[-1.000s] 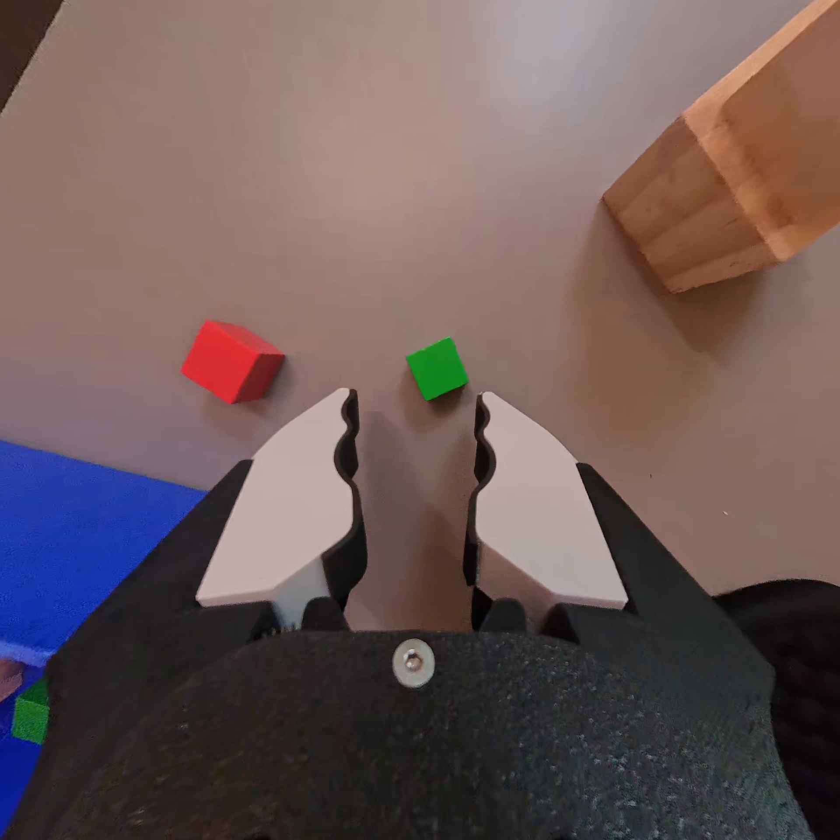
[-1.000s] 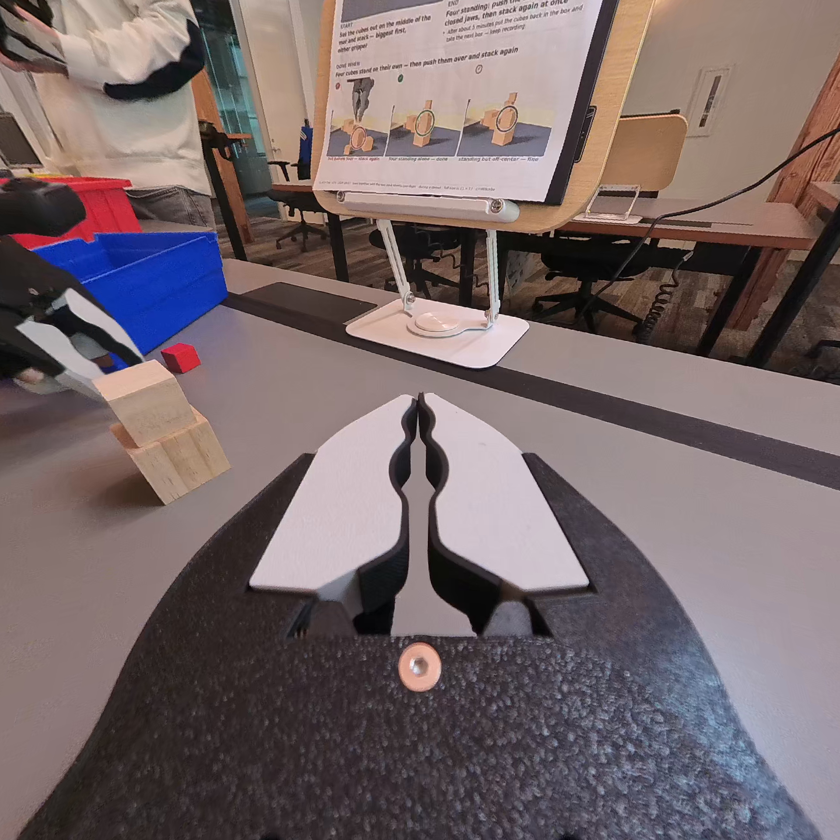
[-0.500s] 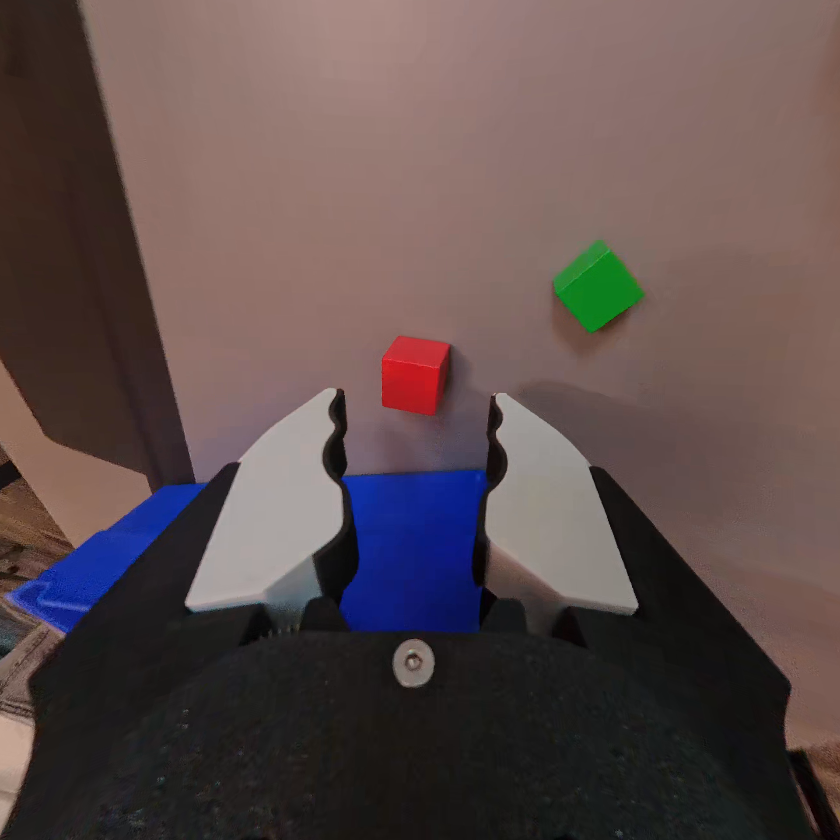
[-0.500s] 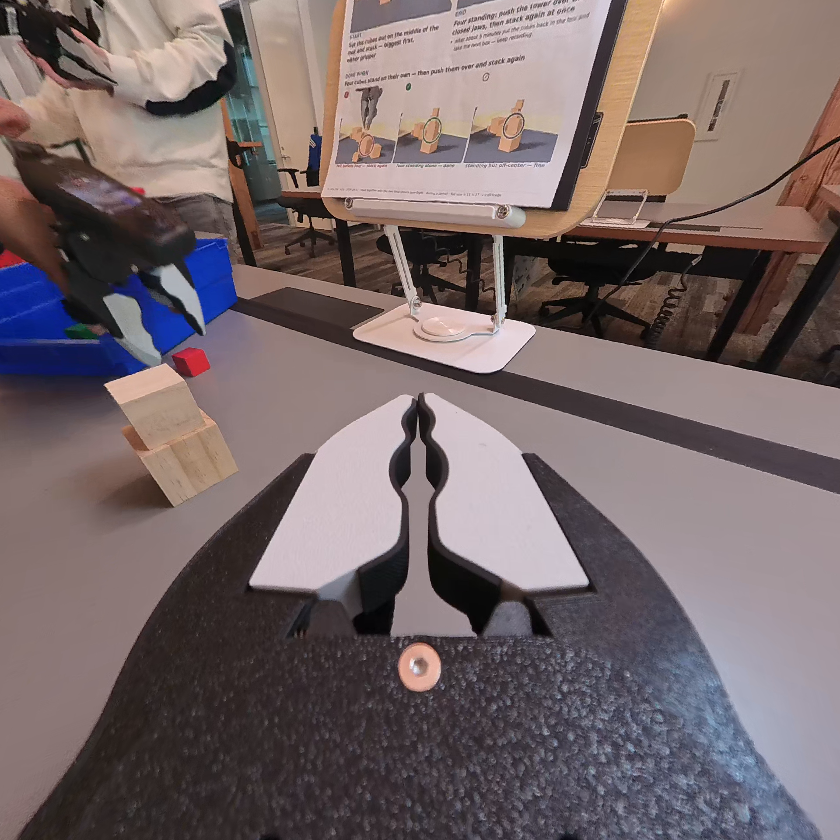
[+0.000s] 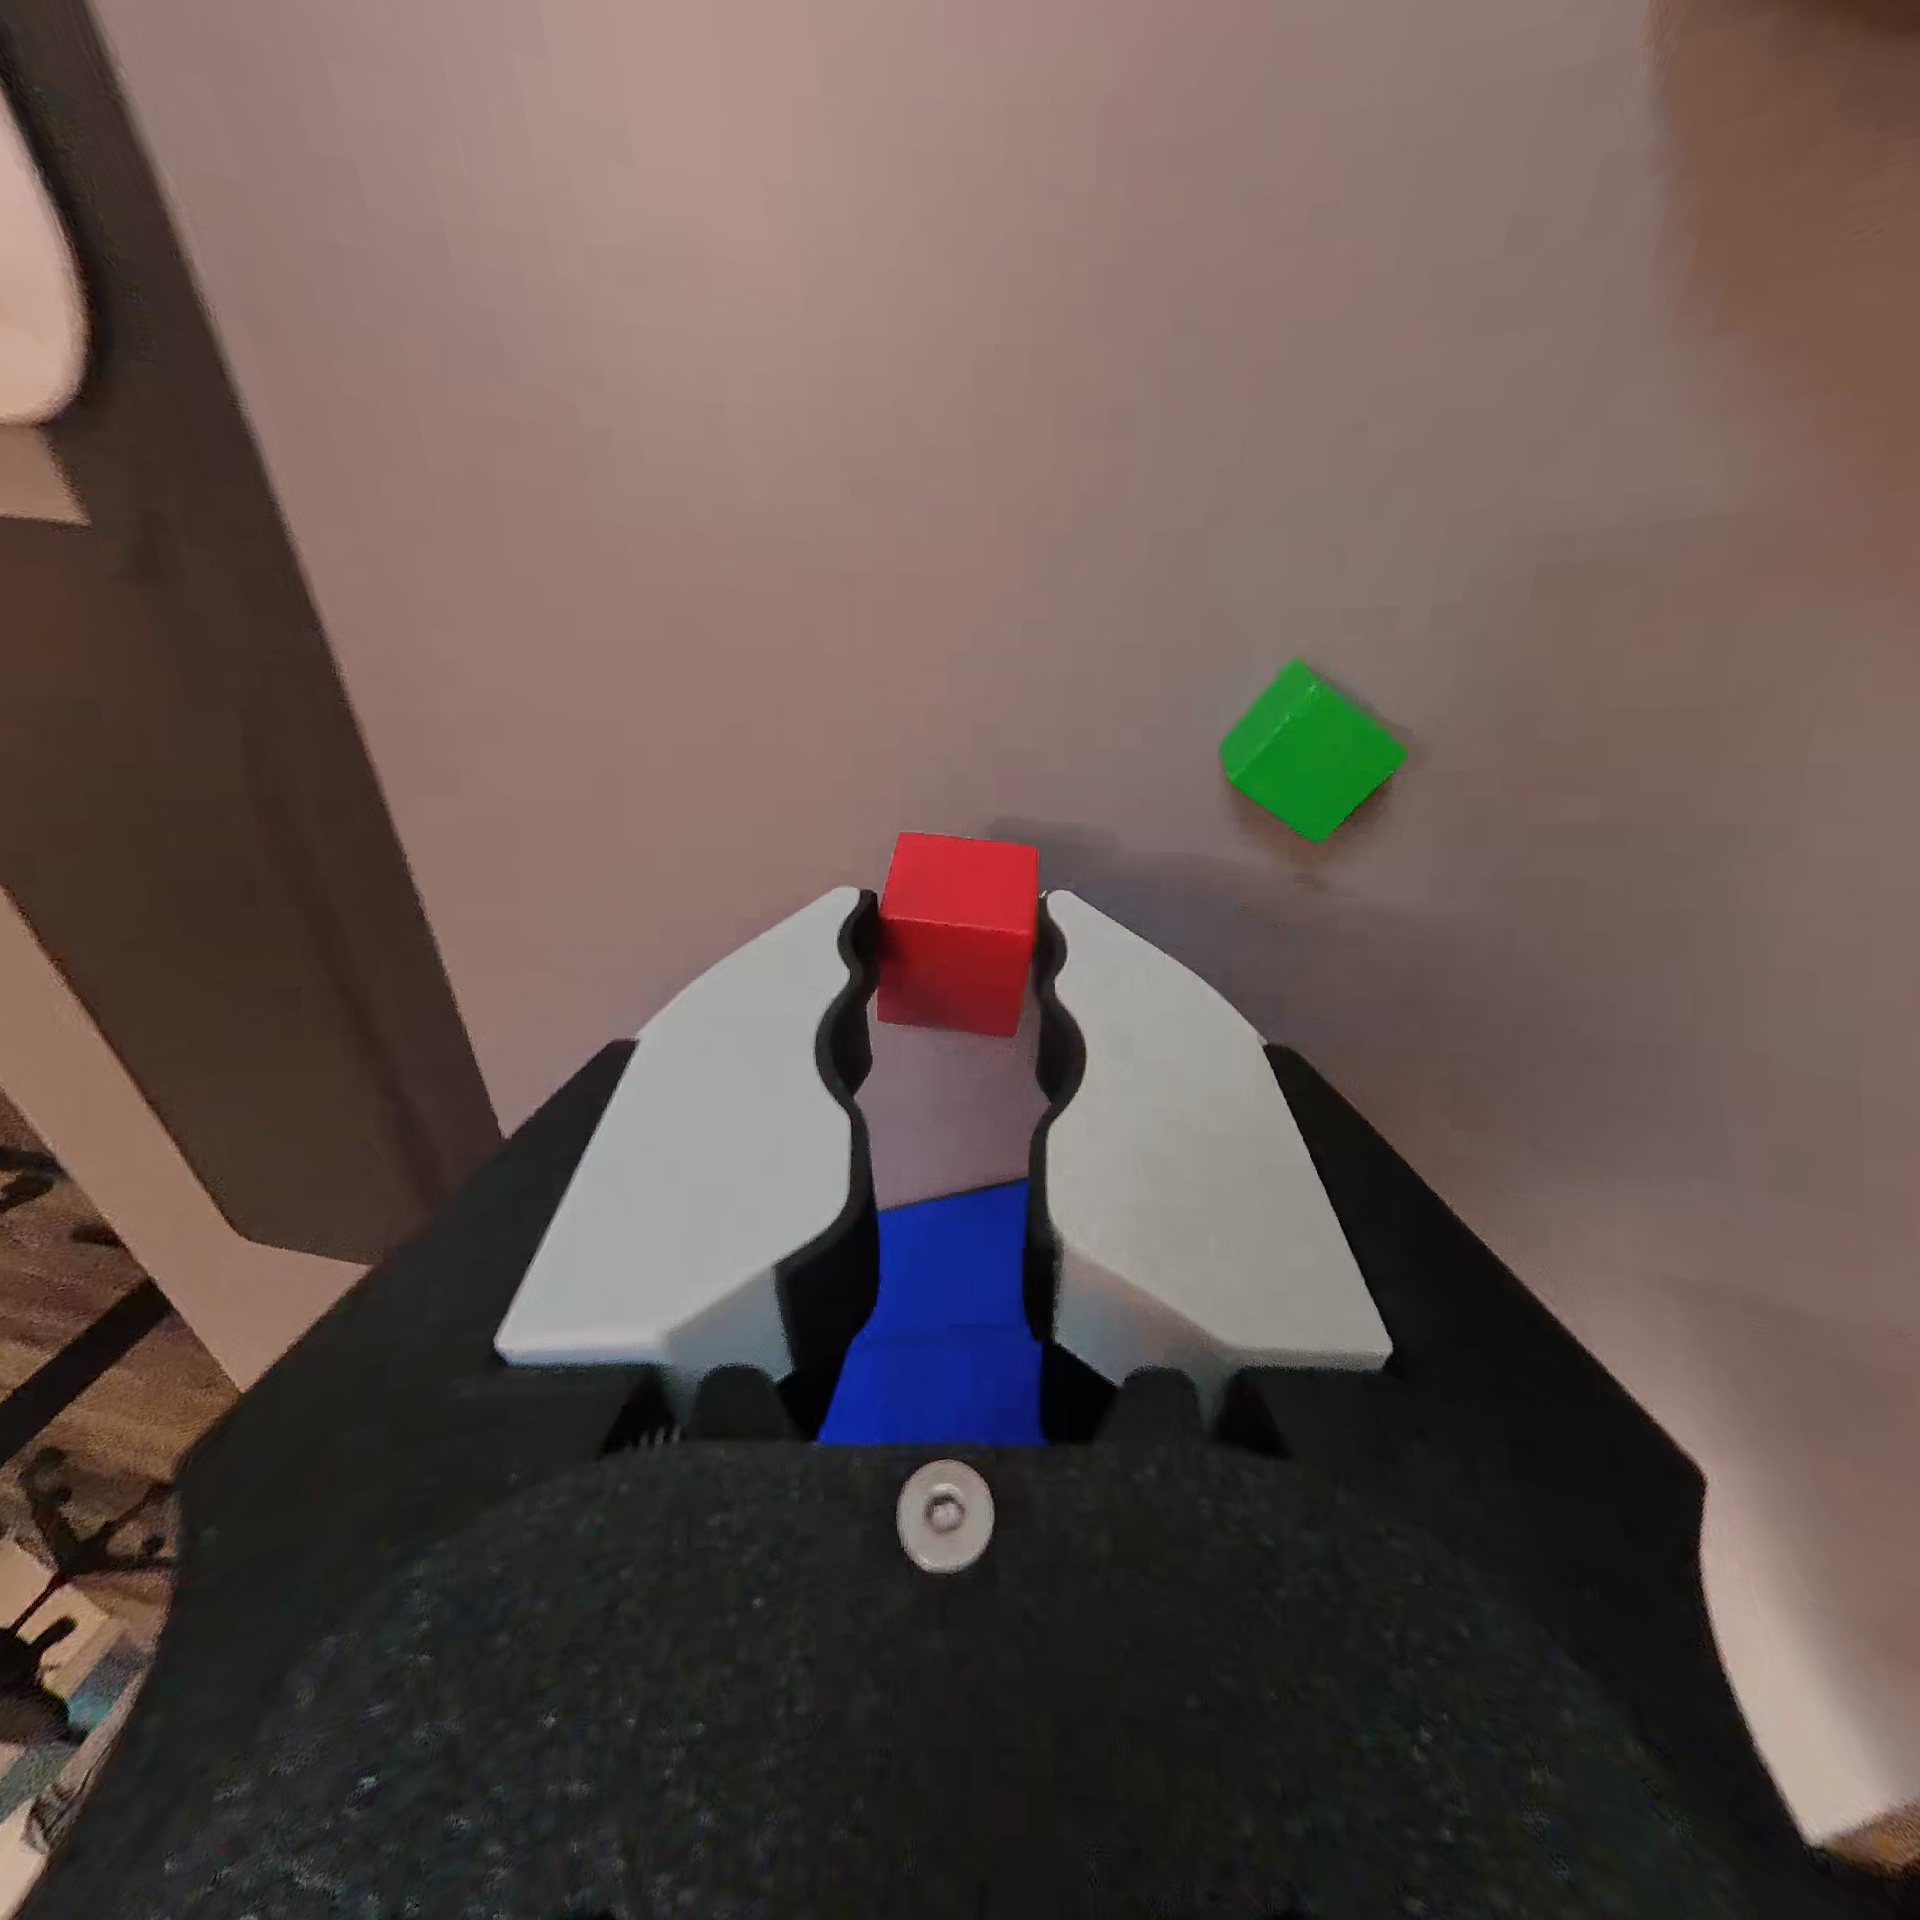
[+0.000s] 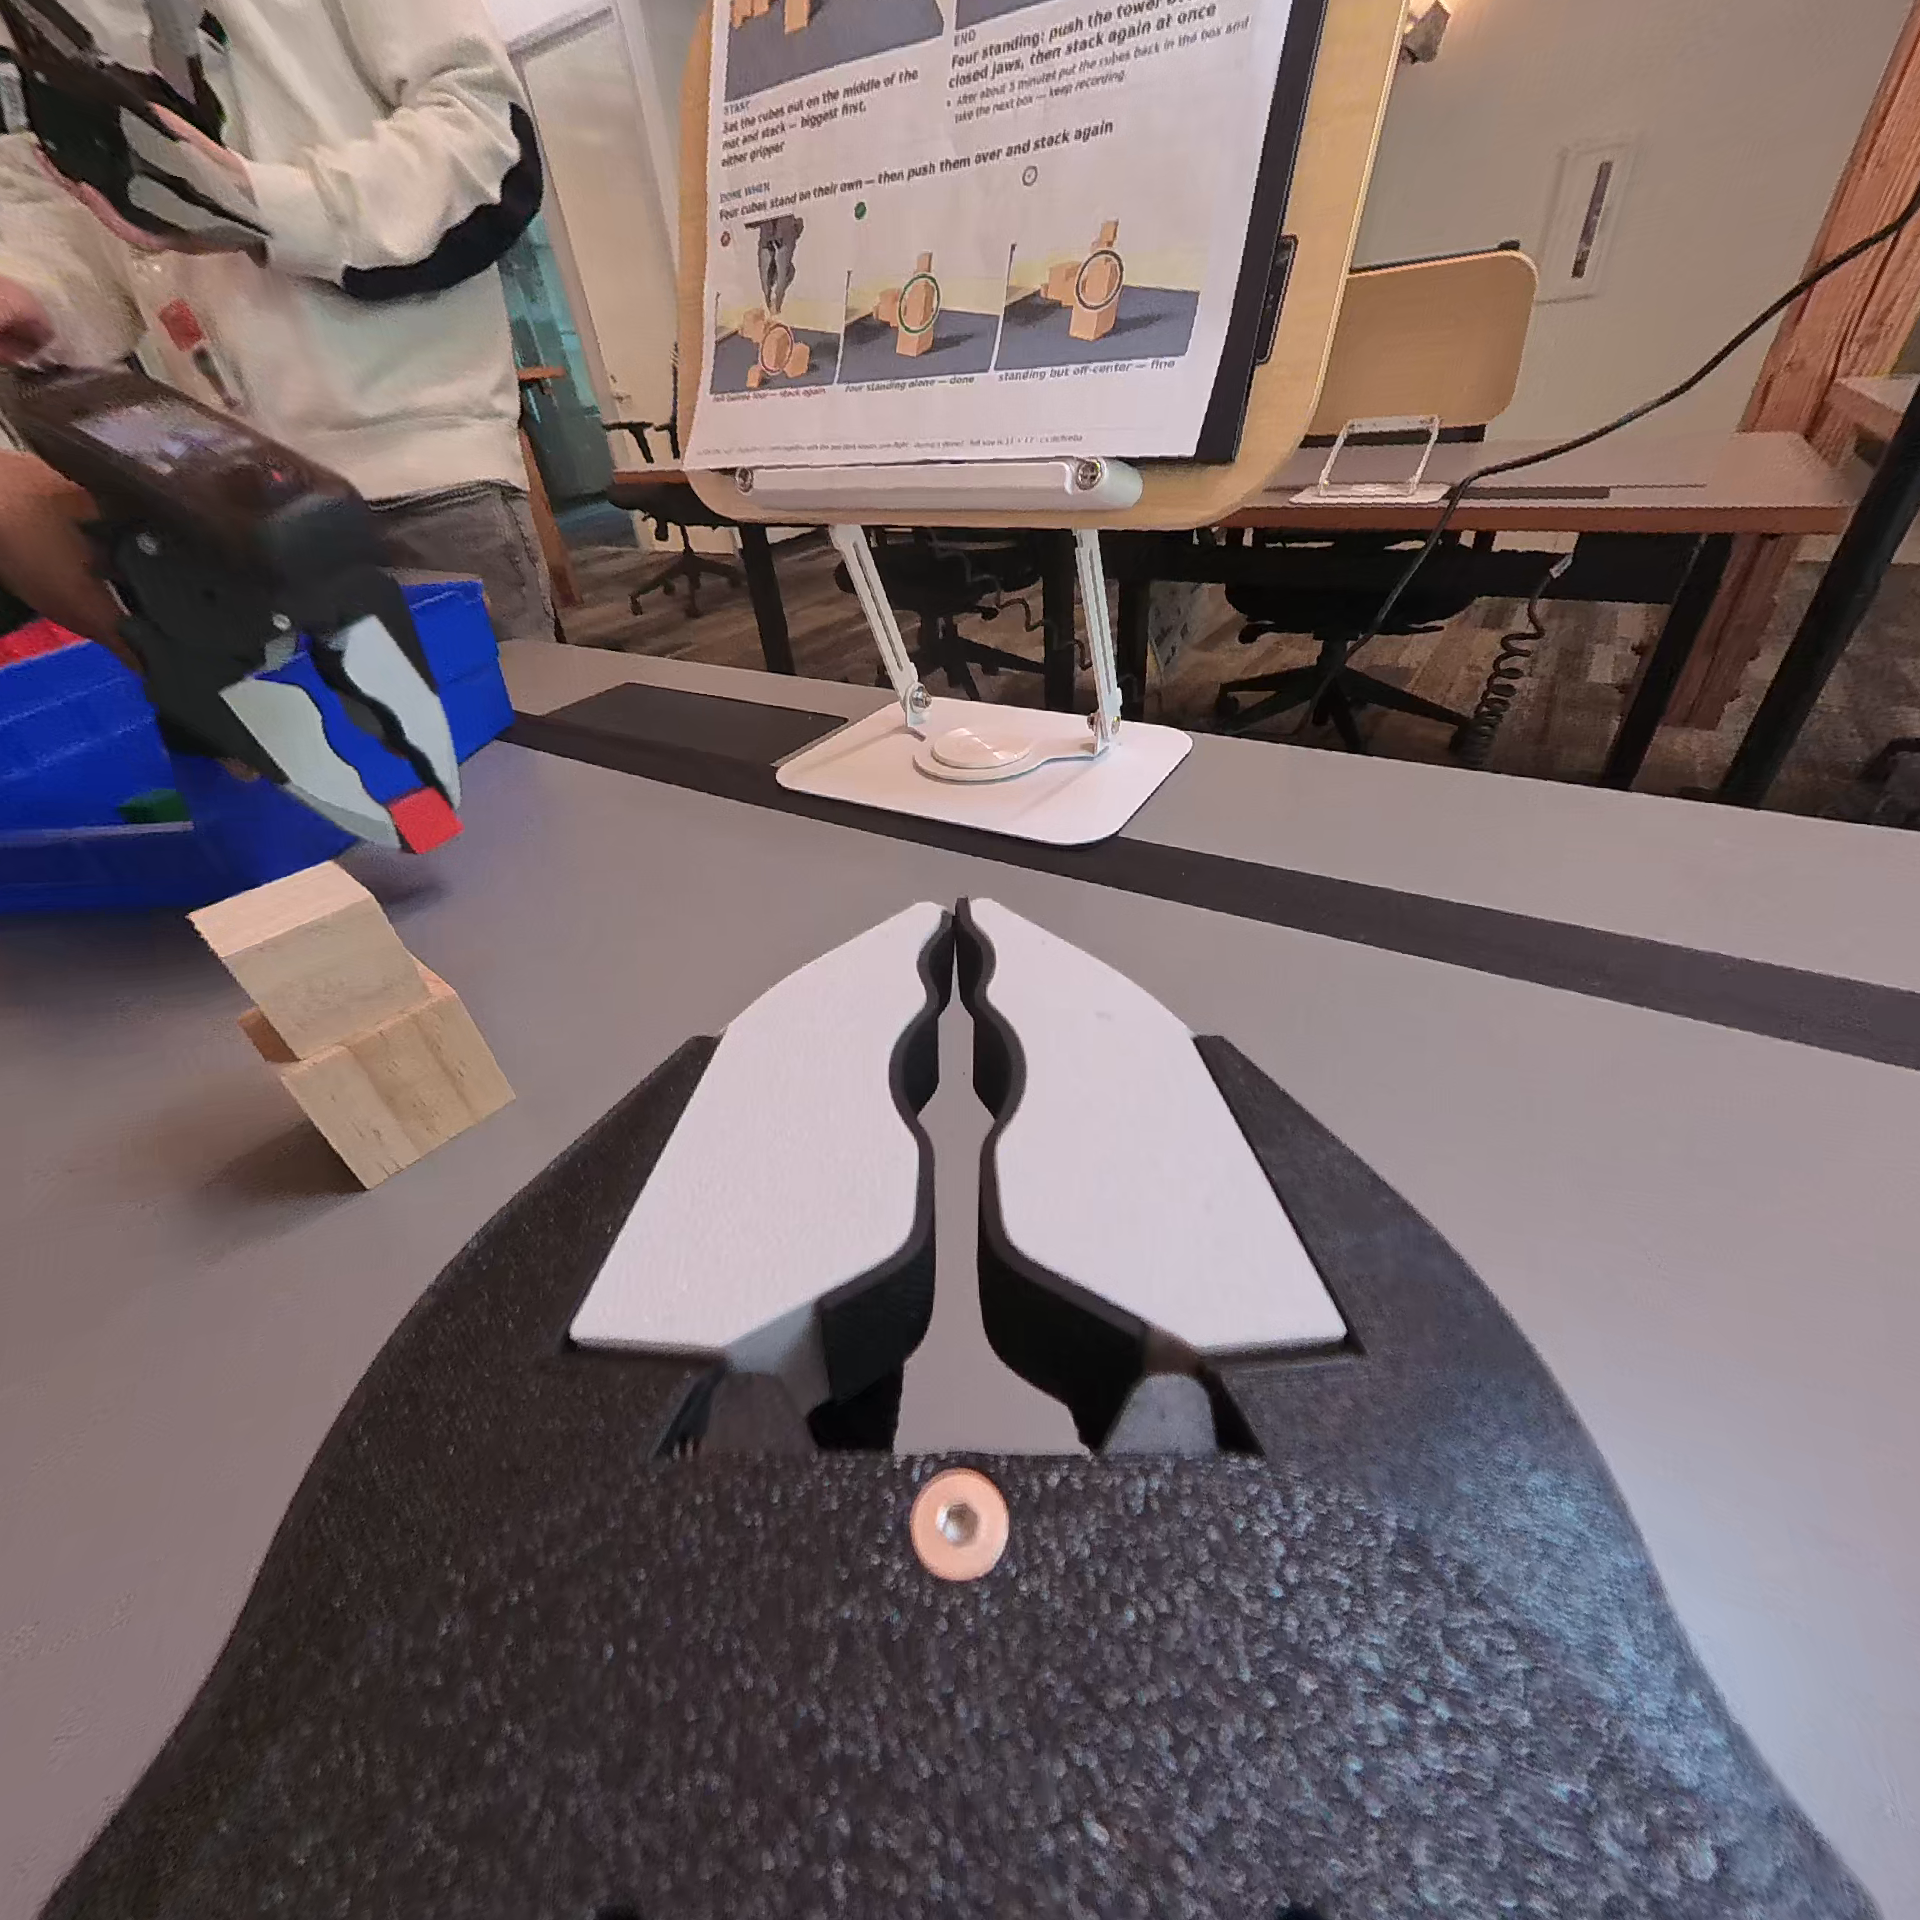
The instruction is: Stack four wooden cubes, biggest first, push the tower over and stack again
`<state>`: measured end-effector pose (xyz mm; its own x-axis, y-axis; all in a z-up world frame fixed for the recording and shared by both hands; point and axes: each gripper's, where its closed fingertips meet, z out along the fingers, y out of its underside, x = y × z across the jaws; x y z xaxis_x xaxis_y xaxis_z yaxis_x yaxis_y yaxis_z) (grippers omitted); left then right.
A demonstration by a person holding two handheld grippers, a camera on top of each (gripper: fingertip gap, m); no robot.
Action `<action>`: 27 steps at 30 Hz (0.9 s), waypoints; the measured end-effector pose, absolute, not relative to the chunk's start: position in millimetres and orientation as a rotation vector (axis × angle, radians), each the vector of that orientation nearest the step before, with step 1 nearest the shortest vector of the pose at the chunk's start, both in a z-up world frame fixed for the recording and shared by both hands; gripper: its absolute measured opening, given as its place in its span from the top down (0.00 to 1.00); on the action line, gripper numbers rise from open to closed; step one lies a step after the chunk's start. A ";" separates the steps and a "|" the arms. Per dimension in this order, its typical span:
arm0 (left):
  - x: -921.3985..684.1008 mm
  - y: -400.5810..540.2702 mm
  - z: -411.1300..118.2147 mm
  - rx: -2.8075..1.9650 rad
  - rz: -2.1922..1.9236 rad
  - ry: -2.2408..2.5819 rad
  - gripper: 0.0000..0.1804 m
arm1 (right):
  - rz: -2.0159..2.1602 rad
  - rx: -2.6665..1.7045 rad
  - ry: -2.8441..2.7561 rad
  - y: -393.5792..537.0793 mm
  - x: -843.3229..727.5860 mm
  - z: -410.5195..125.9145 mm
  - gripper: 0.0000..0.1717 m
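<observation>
My left gripper is shut on a small red cube, with a pad pressed on each side. The right wrist view shows the same grasp, the red cube at the tips of the left gripper, just in front of the blue bin. A small green cube lies on the grey table to the right of it. Two plain wooden cubes are stacked at the left, the smaller askew on the larger. My right gripper is shut and empty, low over the table.
A blue bin stands at the table's left with a green piece in it. A white document stand sits on a black strip at the back. A person in a pale top stands behind the bin. The gap from one gripper's tips to the other's is roughly 40 cm.
My left gripper swung from the green cube to the red cube, opened wider, then closed on it. The right gripper stayed shut and barely moved.
</observation>
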<state>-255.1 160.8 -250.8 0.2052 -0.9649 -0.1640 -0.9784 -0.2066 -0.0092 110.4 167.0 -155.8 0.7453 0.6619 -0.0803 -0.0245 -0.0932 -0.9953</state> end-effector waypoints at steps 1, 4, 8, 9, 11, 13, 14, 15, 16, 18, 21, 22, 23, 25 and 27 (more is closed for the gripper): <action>-250.2 163.8 -244.6 -2.322 0.171 1.884 0.84 | 0.626 -1.578 -0.526 167.7 110.5 -157.0 1.00; -233.6 172.4 -223.0 -2.242 0.129 1.814 0.84 | 0.639 -1.580 -0.511 169.6 111.6 -158.0 1.00; -204.4 172.1 -195.9 -2.173 0.028 1.760 0.84 | 0.668 -1.568 -0.488 169.8 113.5 -154.2 1.00; -196.0 169.1 -189.6 -2.157 0.004 1.766 0.84 | 0.679 -1.563 -0.483 169.6 114.0 -152.4 1.00; -177.6 157.6 -179.0 -2.154 -0.069 1.795 0.84 | 0.696 -1.550 -0.475 168.5 114.9 -148.0 1.00; -158.4 146.1 -170.6 -2.135 -0.103 1.839 0.84 | 0.710 -1.540 -0.471 167.2 115.4 -143.5 1.00; -149.4 138.4 -168.1 -2.132 -0.118 1.872 0.84 | 0.715 -1.531 -0.471 166.0 115.6 -140.7 1.00; -140.7 131.8 -165.9 -2.124 -0.121 1.902 0.84 | 0.718 -1.522 -0.471 164.6 115.9 -137.5 1.00; -132.7 126.3 -164.3 -2.105 -0.112 1.933 0.84 | 0.715 -1.513 -0.472 163.2 116.3 -134.4 1.00; -120.8 117.4 -164.8 -2.089 -0.079 1.987 0.84 | 0.689 -1.496 -0.477 161.2 118.3 -128.5 1.00; -110.0 109.0 -168.9 -2.095 -0.025 2.035 0.84 | 0.641 -1.474 -0.474 159.5 123.1 -120.6 1.00; -106.8 106.0 -170.2 -2.097 -0.022 2.046 0.84 | 0.630 -1.469 -0.468 159.3 124.9 -118.6 1.00; -104.3 103.9 -171.6 -2.098 -0.013 2.054 0.84 | 0.618 -1.466 -0.460 159.3 126.9 -117.2 1.00; -100.6 101.8 -174.8 -2.092 0.008 2.070 0.84 | 0.590 -1.461 -0.447 160.2 130.4 -115.4 1.00; -97.1 99.9 -179.2 -2.093 0.008 2.084 0.84 | 0.562 -1.464 -0.438 161.6 133.2 -115.9 1.00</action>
<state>-97.1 99.9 -179.2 0.0130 -0.9907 -0.1357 -0.9917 0.0046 -0.1283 133.2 161.6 -115.9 0.7977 0.6001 -0.0595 -0.0886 0.0190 -0.9959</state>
